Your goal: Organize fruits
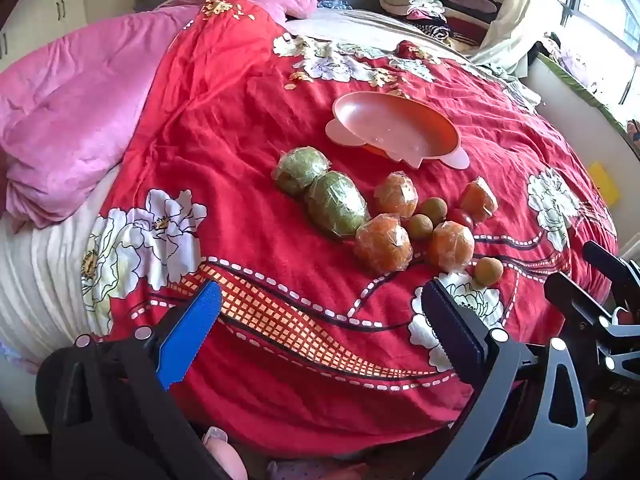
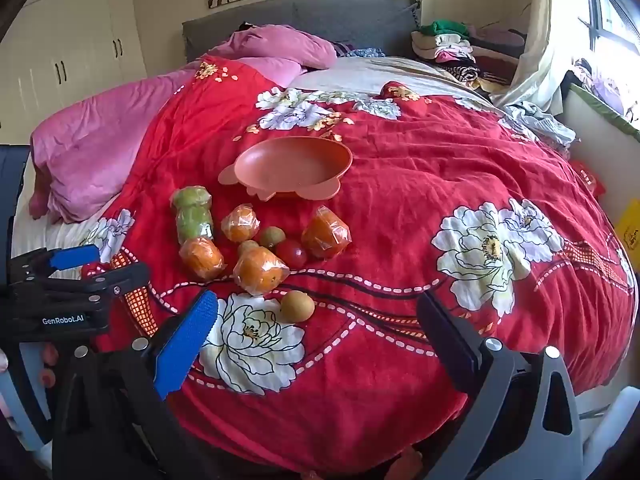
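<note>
**A:** Start with the dish. The pink plate [image 2: 294,166] sits on the red floral bedspread [image 2: 400,184], far side of the fruit, and there's nothing in it, just a bare inside.

**B:** And the fruit lies in a loose cluster on the near side of the plate. Two green wrapped fruits [image 1: 320,188] sit at the left, touching end to end. Right of them are four wrapped oranges [image 1: 383,245], with small brown round fruits [image 1: 420,227] tucked between and one red fruit [image 2: 291,254] beside them. Could be a tomato, though the fisheye view leaves me unsure.

**A:** One brown fruit [image 2: 297,306] sits apart, nearest the cameras, just beside a white printed flower.

**B:** Now the claws. The left gripper [image 1: 320,320] hangs over the near edge of the bedspread, jaws spread wide, nothing between them. The cluster lies beyond its tips, slightly right of centre.

**A:** Same for the right gripper [image 2: 320,316]: fingers wide apart, empty. The lone brown fruit lies just beyond the gap, toward the blue left finger [image 2: 186,344], the rest farther off and left.

**B:** The left gripper shows at the left edge of the right wrist view.
</note>
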The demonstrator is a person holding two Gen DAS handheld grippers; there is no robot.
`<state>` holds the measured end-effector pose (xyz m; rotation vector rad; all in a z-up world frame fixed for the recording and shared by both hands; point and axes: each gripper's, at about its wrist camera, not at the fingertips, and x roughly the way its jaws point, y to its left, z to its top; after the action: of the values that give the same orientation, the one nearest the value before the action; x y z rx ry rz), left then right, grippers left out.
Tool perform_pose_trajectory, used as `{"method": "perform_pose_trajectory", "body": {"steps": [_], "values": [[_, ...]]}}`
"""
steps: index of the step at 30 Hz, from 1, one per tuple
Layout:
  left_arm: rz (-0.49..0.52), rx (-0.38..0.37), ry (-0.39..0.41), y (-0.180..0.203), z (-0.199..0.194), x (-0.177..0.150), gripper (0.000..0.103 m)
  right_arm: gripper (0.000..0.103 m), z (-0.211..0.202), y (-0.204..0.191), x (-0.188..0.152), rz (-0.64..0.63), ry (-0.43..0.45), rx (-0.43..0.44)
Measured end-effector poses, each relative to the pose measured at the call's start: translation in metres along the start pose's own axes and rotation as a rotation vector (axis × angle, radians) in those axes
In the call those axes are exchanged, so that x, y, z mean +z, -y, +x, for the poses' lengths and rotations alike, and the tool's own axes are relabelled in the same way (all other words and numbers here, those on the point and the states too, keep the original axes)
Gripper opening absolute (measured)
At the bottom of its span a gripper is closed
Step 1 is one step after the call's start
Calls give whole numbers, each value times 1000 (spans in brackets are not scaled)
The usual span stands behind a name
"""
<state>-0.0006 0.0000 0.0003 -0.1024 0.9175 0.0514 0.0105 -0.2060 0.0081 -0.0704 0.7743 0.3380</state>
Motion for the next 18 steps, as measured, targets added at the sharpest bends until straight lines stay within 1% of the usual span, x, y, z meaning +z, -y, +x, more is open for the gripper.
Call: {"method": "perform_pose_trajectory", "body": {"steps": [1,6,10,11,18], "values": [[7,13,-23,1,2,0,94,99,0,-1,0,-2,-1,-3],[-2,8,-8,2,0,-2,94,99,-1,-2,0,-1,6,-6],[-6,3,-12,5,2,0,94,99,1,3,2,1,8,-10],[-4,2,-14,2,0,-1,94,99,-1,-4,-2,-8,7,-9],[-1,-8,-9,2,-3,-1,94,99,-3,-4,0,-11,7,-14]]}}
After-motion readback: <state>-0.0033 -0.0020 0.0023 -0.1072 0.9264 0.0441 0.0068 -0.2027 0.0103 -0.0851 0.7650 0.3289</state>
